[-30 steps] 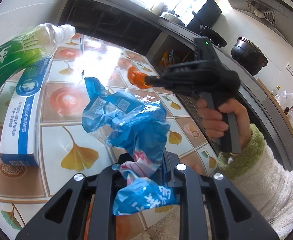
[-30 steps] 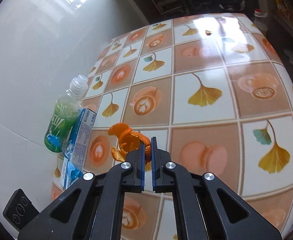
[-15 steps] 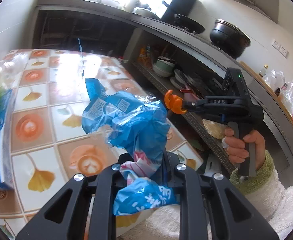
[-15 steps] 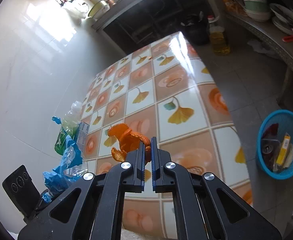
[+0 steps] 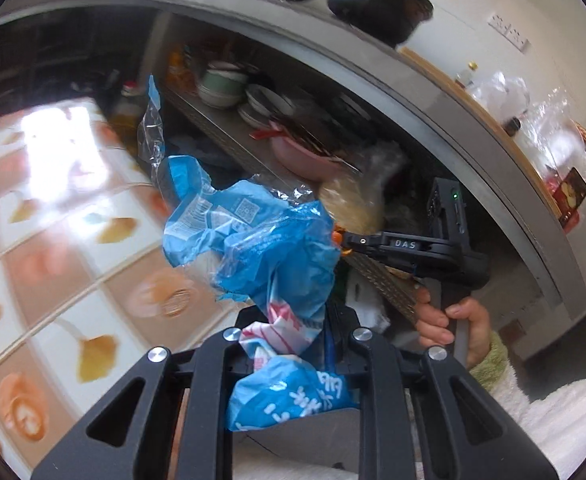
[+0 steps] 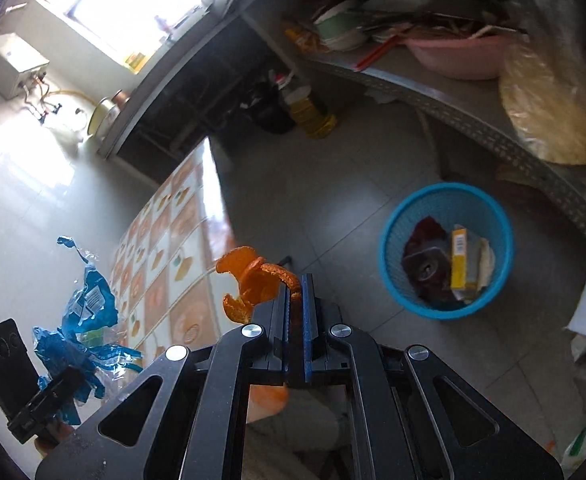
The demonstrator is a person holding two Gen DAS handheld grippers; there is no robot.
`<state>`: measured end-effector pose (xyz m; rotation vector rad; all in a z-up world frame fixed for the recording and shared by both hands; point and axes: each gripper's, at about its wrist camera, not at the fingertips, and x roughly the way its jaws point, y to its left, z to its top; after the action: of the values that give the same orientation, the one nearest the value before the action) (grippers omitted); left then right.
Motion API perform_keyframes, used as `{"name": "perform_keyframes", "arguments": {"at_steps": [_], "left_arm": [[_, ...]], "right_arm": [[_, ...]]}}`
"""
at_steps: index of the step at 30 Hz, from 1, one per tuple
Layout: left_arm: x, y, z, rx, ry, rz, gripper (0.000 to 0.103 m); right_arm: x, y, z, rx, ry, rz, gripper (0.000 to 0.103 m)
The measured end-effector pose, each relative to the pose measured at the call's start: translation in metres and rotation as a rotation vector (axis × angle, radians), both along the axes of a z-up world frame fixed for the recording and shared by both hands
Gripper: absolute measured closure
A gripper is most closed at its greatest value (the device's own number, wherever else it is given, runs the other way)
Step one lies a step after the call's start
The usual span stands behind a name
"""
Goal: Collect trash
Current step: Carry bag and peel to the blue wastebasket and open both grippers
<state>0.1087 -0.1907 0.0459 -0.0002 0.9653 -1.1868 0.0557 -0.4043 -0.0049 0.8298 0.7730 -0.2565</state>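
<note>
My left gripper (image 5: 293,320) is shut on a crumpled blue plastic wrapper (image 5: 261,248), which bulges out ahead of the jaws above the table's edge. In the right wrist view the same wrapper (image 6: 85,320) and the left gripper (image 6: 47,404) show at the lower left. My right gripper (image 6: 296,284) is shut on a curled orange peel (image 6: 253,280), held out past the table over the grey floor. A blue mesh waste basket (image 6: 389,264) with several bits of trash stands on the floor ahead and to the right. In the left wrist view the right gripper (image 5: 343,242) sits partly behind the wrapper.
The tiled table (image 5: 53,240) with leaf pattern lies on the left. A metal shelf (image 6: 473,120) with a pink basin (image 6: 457,56), bowls and a bagged yellow bundle (image 6: 549,100) runs above the basket. An oil jug (image 6: 309,112) stands on the floor. A counter holds a dark pot (image 5: 377,0).
Both grippers swung right, off the table toward the shelf and floor, carrying wrapper and peel. The green bottle and box left view; the blue basket came closer in the right wrist view.
</note>
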Motion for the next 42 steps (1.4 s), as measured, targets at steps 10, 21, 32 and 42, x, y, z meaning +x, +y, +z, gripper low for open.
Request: {"name": "perform_keyframes", "arguments": {"at_steps": [10, 21, 32, 42], "left_arm": [[0.043, -0.16, -0.078, 0.181, 0.348, -0.162, 0.085], [0.114, -0.293, -0.22, 0.48, 0.592, -0.068, 0.085], [0.131, -0.338, -0.305, 0.656, 0.626, 0.039, 0.037], [0.128, -0.335, -0.283, 0.582, 0.665, 0.004, 0.02]], "right_arm": [[-0.053, -0.067, -0.06, 0.043, 0.101, -0.21, 0.099], [-0.033, -0.099, -0.146, 0.091, 0.265, -0.284, 0.099], [-0.037, -0.114, -0.175, 0.106, 0.327, -0.337, 0.099], [-0.042, -0.113, -0.18, 0.109, 0.336, -0.343, 0.099]]}}
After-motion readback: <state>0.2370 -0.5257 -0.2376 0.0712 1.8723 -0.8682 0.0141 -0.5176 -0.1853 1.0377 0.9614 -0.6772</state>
